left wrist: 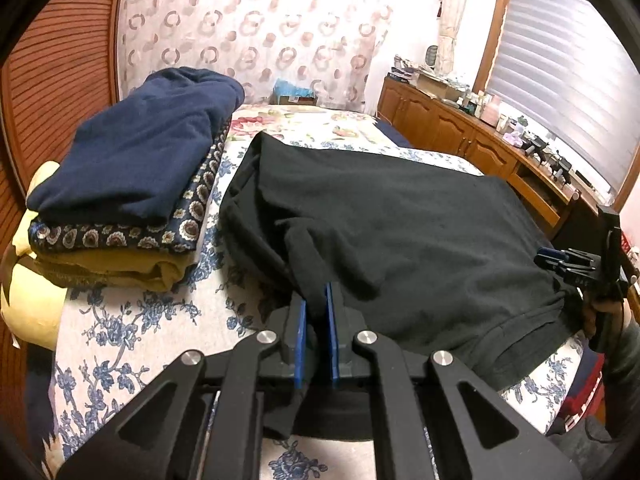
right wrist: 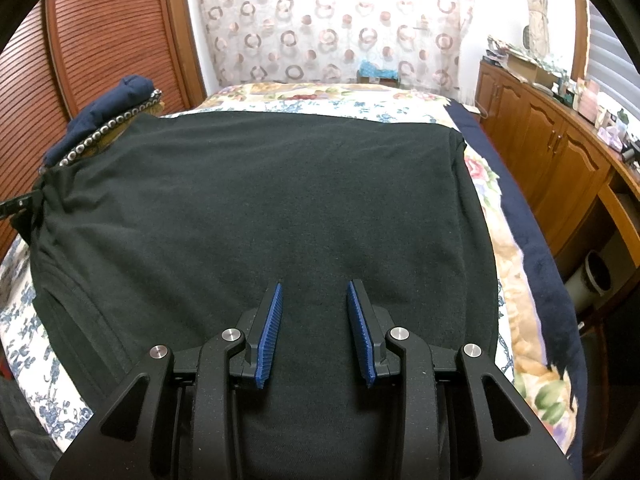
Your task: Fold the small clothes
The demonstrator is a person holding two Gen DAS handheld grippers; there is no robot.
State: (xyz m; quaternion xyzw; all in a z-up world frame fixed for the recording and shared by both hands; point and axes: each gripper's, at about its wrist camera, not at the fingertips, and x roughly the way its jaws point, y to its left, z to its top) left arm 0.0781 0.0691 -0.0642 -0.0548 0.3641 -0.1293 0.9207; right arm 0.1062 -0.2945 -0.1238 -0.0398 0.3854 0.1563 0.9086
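Note:
A black garment (left wrist: 400, 232) lies spread on the floral bedspread (left wrist: 132, 336). My left gripper (left wrist: 316, 298) is shut on a fold of the black garment at its near left edge, with cloth hanging between the blue pads. My right gripper (right wrist: 314, 286) is open, its pads apart just above the garment (right wrist: 260, 200) near the front edge. The right gripper also shows in the left wrist view (left wrist: 568, 264) at the garment's right edge.
A stack of folded clothes (left wrist: 128, 184), navy on top, patterned and mustard below, sits at the left of the bed beside a yellow pillow (left wrist: 28, 304). A wooden cabinet (right wrist: 560, 168) with clutter stands to the right. A wooden slatted door (right wrist: 100, 40) is at the left.

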